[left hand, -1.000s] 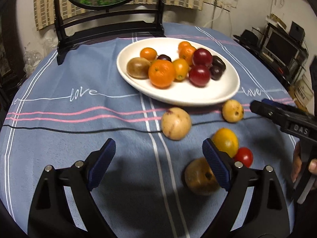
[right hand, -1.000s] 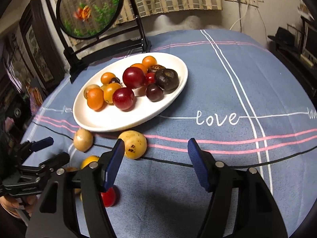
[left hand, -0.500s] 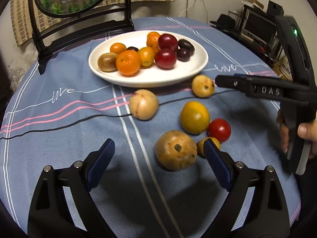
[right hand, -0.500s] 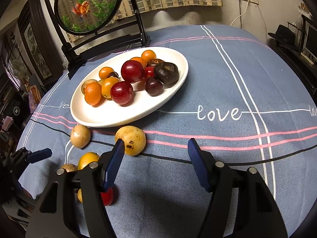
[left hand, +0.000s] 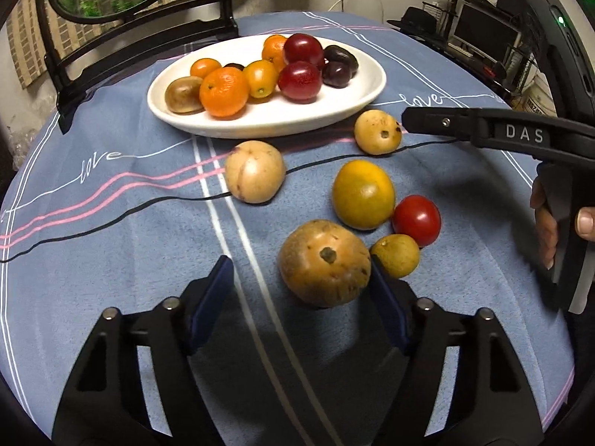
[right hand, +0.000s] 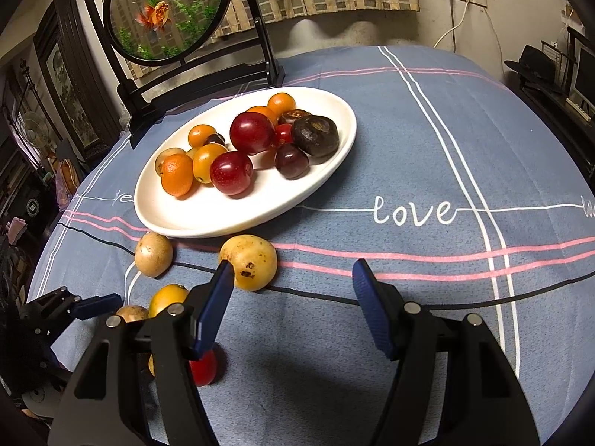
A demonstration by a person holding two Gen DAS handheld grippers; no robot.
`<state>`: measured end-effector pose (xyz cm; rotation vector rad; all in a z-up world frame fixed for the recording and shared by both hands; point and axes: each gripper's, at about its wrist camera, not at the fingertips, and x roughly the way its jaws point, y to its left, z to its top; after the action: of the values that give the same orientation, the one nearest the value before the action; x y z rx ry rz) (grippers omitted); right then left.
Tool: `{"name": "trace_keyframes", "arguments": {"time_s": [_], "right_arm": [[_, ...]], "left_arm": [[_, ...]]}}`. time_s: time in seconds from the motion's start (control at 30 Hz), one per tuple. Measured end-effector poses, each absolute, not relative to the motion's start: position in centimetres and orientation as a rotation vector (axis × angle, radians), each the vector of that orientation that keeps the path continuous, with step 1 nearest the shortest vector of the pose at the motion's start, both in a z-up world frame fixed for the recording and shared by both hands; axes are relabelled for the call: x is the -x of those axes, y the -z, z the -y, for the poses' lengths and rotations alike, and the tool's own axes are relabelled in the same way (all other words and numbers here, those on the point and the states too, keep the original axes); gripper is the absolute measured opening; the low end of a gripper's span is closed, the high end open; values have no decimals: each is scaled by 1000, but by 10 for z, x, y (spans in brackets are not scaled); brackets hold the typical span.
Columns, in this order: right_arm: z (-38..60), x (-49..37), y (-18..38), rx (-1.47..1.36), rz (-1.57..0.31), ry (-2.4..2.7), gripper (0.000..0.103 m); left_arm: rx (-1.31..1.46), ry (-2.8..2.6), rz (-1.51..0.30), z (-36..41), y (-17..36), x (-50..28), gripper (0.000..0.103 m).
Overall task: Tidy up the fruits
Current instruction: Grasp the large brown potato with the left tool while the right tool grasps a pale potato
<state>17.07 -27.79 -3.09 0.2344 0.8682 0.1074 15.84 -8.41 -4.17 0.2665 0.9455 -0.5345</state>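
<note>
On a round table under a blue cloth (left hand: 93,252) with pink, white and black stripes, the left gripper (left hand: 301,297) points down at a large brown-orange fruit (left hand: 324,262) lying loose on the cloth. Its jaws have just been closing, and the fruit sits at their far end: the right pad (left hand: 385,304) is against or just beside the fruit's right flank, while the left pad (left hand: 212,301) stands clear of it, so nothing is gripped. Close around that fruit lie a small yellow-green one (left hand: 396,254) on its right, a red tomato (left hand: 416,220) and a yellow-orange fruit (left hand: 363,195) beyond it, and farther off a pale tan fruit (left hand: 255,171) and a spotted yellow fruit (left hand: 377,132), the last just off the near edge of the white oval plate (left hand: 267,120). The plate (near the table's far side) already carries oranges, red plums and dark purple fruits heaped together. The right gripper (right hand: 293,304), seen from its own camera, hangs over bare cloth with its jaws partly apart and empty; the spotted yellow fruit (right hand: 249,262) lies just past its left pad. A hand (left hand: 557,223) holds that gripper's handle at the right edge of the left view.
</note>
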Motion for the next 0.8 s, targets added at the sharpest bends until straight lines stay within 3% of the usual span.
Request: {"name": "trace_keyframes", "arguments": {"time_s": [0.13,0.23,0.8], "right_arm": [[276,-171,32,-232,-871,-114,67],[270,-170,31,-207,-864,-122,67],[228,-199,43,-72,-950,-100,64]], "left_arm": [[-272,533,-927,87,45,-160,70],[-239,582,-908,88,41,-159,46],[-211,560,-908,82,36,-161,46]]}}
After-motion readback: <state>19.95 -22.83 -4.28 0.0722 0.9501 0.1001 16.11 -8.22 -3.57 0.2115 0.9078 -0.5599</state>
